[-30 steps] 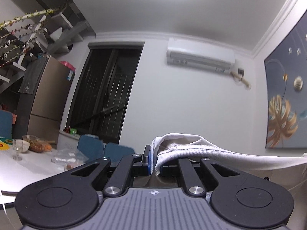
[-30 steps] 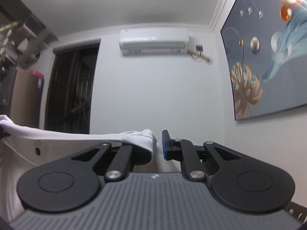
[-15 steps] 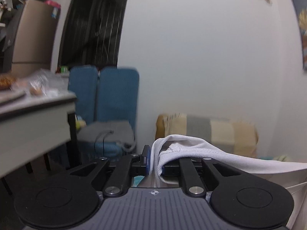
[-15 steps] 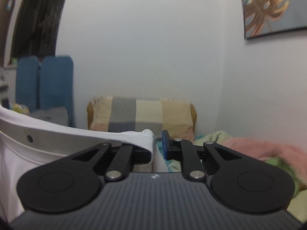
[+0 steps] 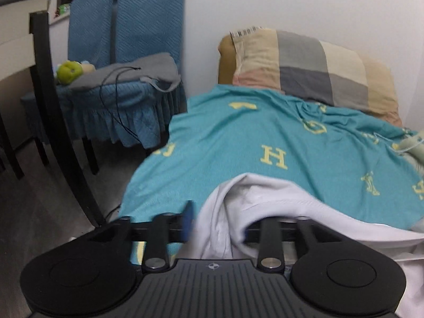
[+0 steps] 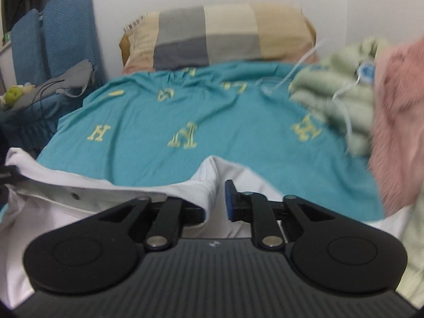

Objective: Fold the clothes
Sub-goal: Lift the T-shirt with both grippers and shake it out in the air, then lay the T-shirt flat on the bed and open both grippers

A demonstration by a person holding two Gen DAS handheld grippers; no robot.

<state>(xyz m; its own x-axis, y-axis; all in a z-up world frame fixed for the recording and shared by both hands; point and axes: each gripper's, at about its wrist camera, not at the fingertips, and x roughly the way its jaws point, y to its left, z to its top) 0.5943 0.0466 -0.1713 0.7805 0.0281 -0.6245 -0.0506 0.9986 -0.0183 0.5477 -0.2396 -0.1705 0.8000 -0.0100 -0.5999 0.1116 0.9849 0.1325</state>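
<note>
A white garment (image 5: pixel 267 193) lies on the teal blanket (image 5: pixel 238 137) just before my left gripper (image 5: pixel 217 225). Its jaws are opening: the blue left pad stands apart from the cloth, and a fold drapes over the right finger and hides it. In the right wrist view the same white garment (image 6: pixel 79 196), with a small button on its hem, stretches off to the left. My right gripper (image 6: pixel 216 206) has its jaws opening too. The cloth hangs over the left finger, and a gap shows before the blue right pad (image 6: pixel 229 201).
A striped pillow (image 6: pixel 212 34) leans on the wall at the bed's head. Pale green (image 6: pixel 339 100) and pink fluffy clothes (image 6: pixel 397 122) are piled at the right. Blue chairs (image 5: pixel 124 26) with a grey garment and a green toy stand left, beside a dark chair frame (image 5: pixel 61 122).
Both grippers swung down from facing the wall and ceiling to the bed, bringing the white garment with them. Both pairs of jaws, shut on the cloth before, now stand parted.
</note>
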